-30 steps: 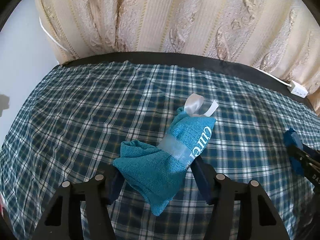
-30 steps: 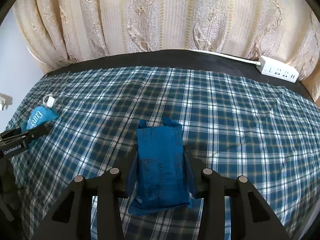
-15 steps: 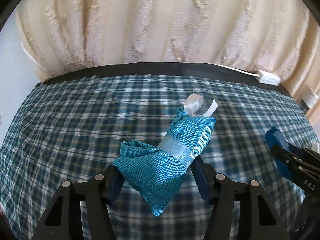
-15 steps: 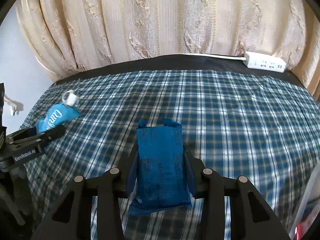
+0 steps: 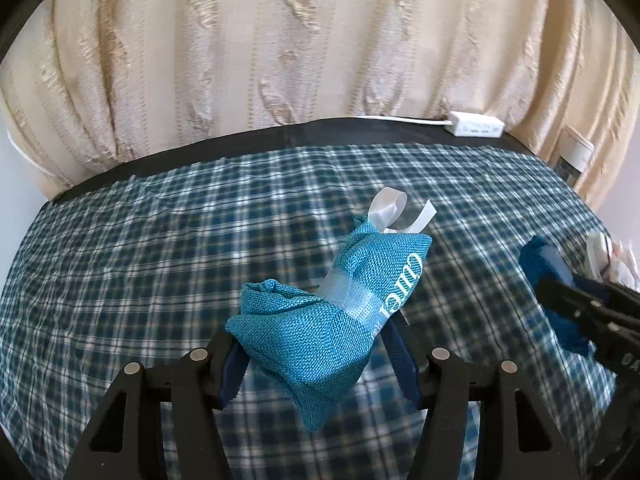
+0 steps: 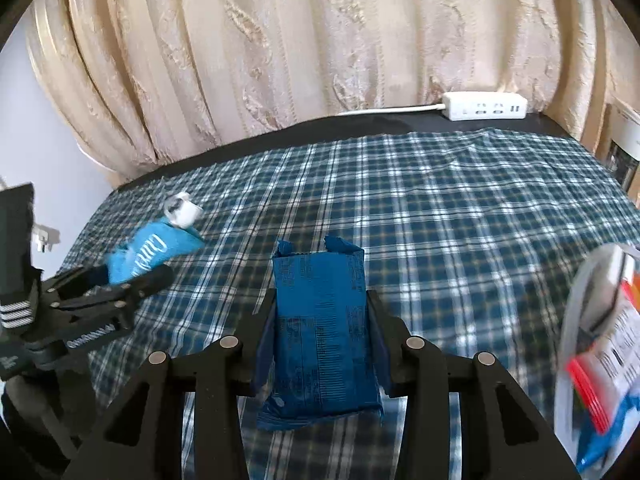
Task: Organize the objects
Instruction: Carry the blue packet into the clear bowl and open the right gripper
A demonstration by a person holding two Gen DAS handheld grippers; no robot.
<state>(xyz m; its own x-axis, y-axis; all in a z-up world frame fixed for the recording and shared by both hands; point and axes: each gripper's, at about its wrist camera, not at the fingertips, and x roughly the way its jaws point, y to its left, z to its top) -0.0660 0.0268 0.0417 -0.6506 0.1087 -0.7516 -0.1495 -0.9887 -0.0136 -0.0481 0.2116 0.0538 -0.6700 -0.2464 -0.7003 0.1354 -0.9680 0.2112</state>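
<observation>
Left wrist: L gripper [image 5: 316,356] grips 1 teal pouch [image 5: 320,328]; R gripper [image 6: 318,344] grips 1 blue packet [image 6: 320,328].

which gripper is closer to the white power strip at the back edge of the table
Right. The right gripper, shut on a dark blue packet, is on the same side as the power strip. The left gripper, holding a teal pouch, sits further left.

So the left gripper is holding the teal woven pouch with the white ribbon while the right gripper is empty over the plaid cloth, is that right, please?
Not quite: the right gripper is not empty. The right wrist view shows it shut on a dark blue packet. The rest stands: the left gripper holds the teal woven pouch over the plaid cloth.
</observation>
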